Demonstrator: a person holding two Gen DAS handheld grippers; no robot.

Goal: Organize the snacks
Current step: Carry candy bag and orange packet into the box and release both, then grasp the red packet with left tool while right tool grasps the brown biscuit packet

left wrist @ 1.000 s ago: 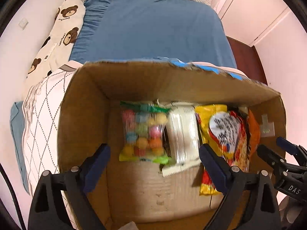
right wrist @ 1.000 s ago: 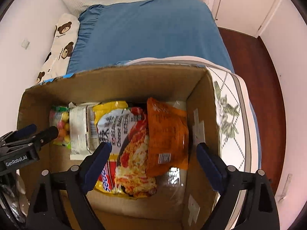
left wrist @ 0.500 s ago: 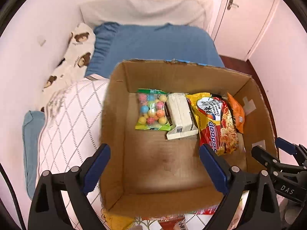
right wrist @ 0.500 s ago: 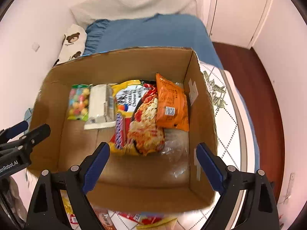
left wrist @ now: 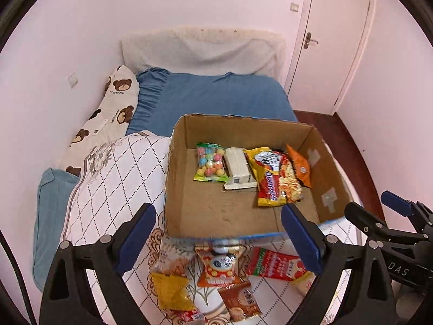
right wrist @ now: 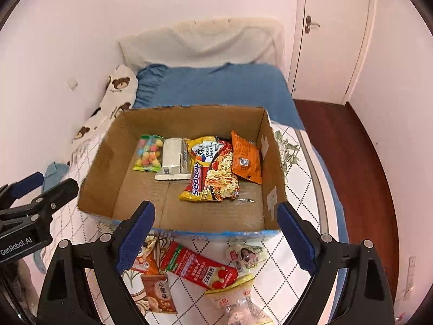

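Cardboard box farther off now, perhaps lower, loose snacks newly visible.

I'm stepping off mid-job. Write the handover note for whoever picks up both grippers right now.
Left gripper: open, empty, above the bed in front of the cardboard box.
Right gripper: open, empty, beside it.
Done: four packets line the box's far side: candy bag, white pack, noodle packet, orange packet.
Left: loose snacks on the quilt before the box, including the red sachet, brown packet and yellow bag. The near half of the box has room.
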